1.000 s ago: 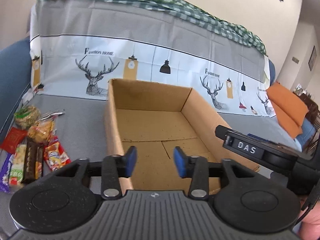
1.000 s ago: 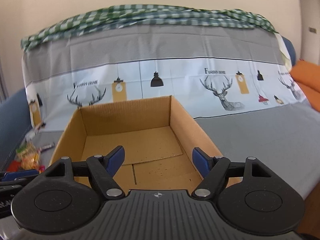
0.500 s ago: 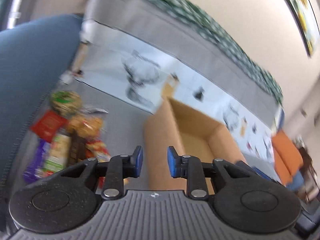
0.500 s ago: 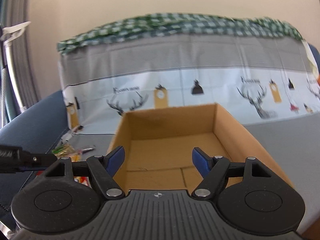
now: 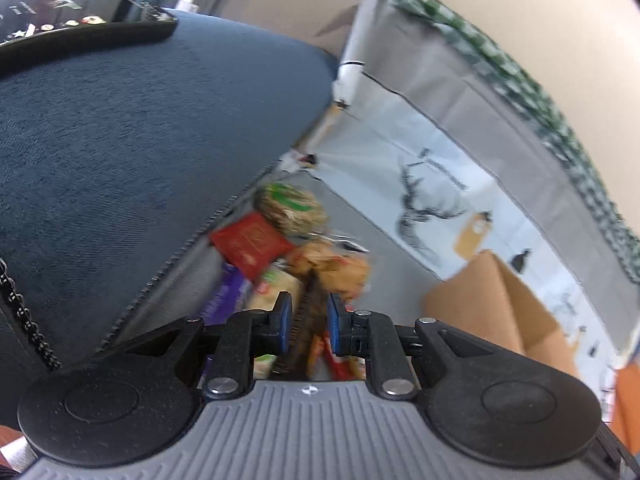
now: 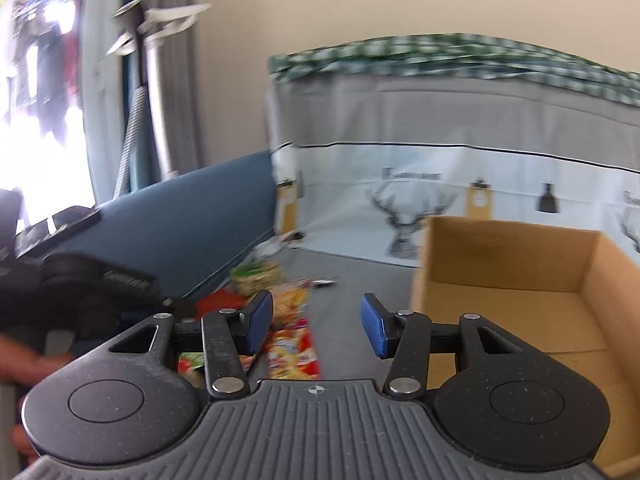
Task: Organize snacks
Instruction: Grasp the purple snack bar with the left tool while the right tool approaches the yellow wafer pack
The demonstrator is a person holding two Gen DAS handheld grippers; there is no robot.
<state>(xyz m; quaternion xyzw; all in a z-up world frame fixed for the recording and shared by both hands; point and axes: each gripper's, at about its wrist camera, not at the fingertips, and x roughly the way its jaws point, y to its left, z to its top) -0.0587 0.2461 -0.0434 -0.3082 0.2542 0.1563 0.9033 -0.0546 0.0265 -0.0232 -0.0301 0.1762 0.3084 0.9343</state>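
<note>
A pile of snacks lies on the grey seat cover (image 6: 352,280) against the blue sofa arm (image 5: 140,140): a red packet (image 5: 252,246), a round green-labelled pack (image 5: 290,208), an orange crinkly bag (image 5: 336,270) and a dark brown bar (image 5: 298,332). My left gripper (image 5: 308,322) hovers over the pile, jaws closing to a narrow gap; the blurred bar shows through it, and no grip is visible. My right gripper (image 6: 316,326) is half open and closing on nothing, above a red-yellow packet (image 6: 292,350). The empty cardboard box (image 6: 508,280) stands to the right.
A phone (image 5: 80,4) rests on top of the sofa arm. In the right wrist view the left gripper body (image 6: 92,280) and a hand (image 6: 20,360) fill the left edge. A deer-print cover (image 6: 408,208) hangs behind. An orange cushion (image 5: 628,400) lies far right.
Both grippers swung left from over the box to the snack pile. The left one rolled, dropped closer and narrowed its jaws. The right jaws narrowed too.
</note>
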